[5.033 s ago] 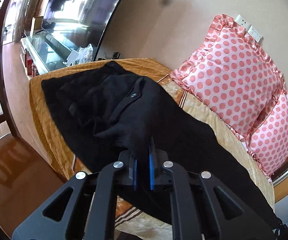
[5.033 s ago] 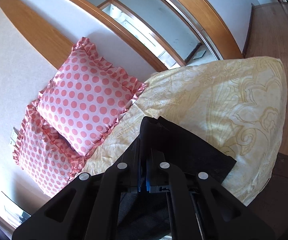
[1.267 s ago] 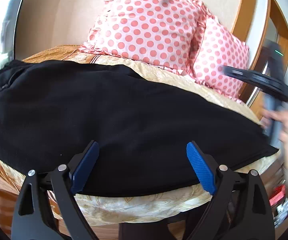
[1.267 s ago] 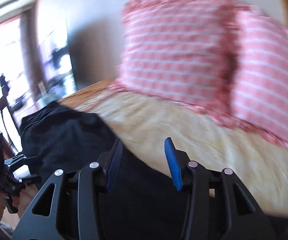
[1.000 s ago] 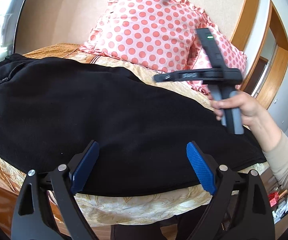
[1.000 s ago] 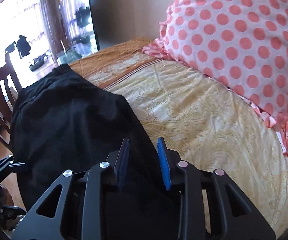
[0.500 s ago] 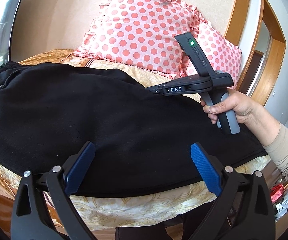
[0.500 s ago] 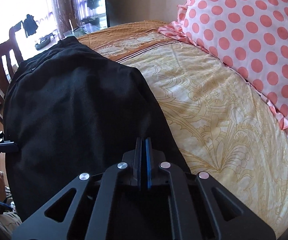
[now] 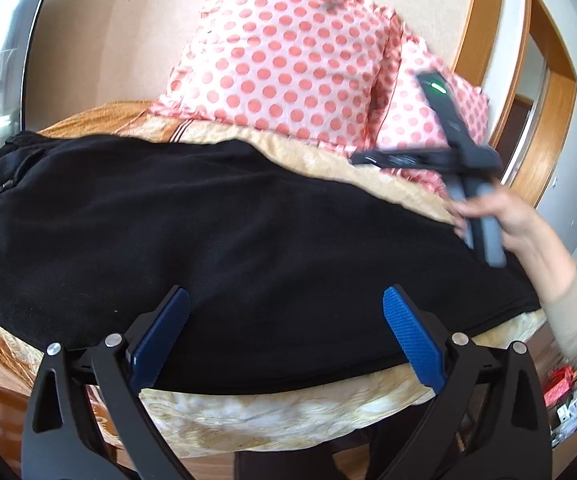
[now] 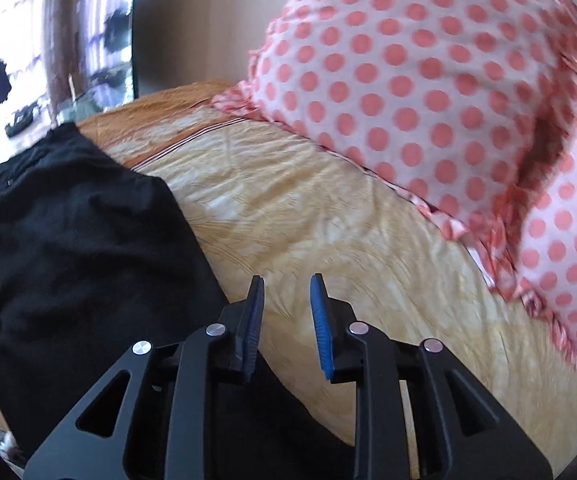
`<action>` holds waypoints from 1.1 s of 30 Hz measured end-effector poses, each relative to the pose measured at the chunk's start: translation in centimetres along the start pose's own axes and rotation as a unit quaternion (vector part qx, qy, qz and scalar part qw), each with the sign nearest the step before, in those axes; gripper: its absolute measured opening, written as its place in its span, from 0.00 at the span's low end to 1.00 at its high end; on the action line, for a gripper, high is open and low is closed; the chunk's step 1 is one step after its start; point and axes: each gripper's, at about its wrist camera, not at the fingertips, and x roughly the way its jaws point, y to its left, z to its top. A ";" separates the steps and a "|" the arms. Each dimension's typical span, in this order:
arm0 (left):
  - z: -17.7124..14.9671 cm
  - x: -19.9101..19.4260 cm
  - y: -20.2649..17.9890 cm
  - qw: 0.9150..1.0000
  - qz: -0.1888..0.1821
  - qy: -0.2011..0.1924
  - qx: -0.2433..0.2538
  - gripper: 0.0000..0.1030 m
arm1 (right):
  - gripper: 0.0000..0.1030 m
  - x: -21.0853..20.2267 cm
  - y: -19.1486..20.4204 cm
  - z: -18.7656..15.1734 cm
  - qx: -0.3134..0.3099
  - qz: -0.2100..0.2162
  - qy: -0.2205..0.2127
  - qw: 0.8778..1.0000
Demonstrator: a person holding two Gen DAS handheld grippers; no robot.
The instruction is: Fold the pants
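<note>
- Left hand-held gripper (image 9: 284, 330): jaws wide apart, empty, over near edge of black pants (image 9: 216, 248).
- Right hand-held gripper (image 10: 286, 320): jaws just opening, narrow gap, nothing between, beside pants' far edge over bed (image 10: 328, 220).

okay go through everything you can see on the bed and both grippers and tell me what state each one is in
Pants: lying flat lengthwise on the bed, not gripped.
Left gripper: wide open, hovering at the pants' near edge.
Right gripper: jaws just opened, narrow gap, nothing between them.
Pillows: two, propped upright against the wall.
Bedspread: spread out, slightly wrinkled.
</note>
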 end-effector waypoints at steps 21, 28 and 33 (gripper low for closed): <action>-1.2 4.7 -7.7 0.994 -0.039 0.040 0.099 0.98 | 0.62 -21.8 -18.3 -24.7 0.387 -0.249 -0.037 0.887; -1.4 4.7 -8.0 0.992 -0.035 0.041 0.110 0.98 | 0.60 -27.3 -23.8 -35.6 0.583 -0.260 -0.081 0.765; -1.4 4.7 -8.1 0.992 -0.036 0.042 0.111 0.98 | 0.56 -26.8 -23.9 -37.3 0.604 -0.251 -0.076 0.753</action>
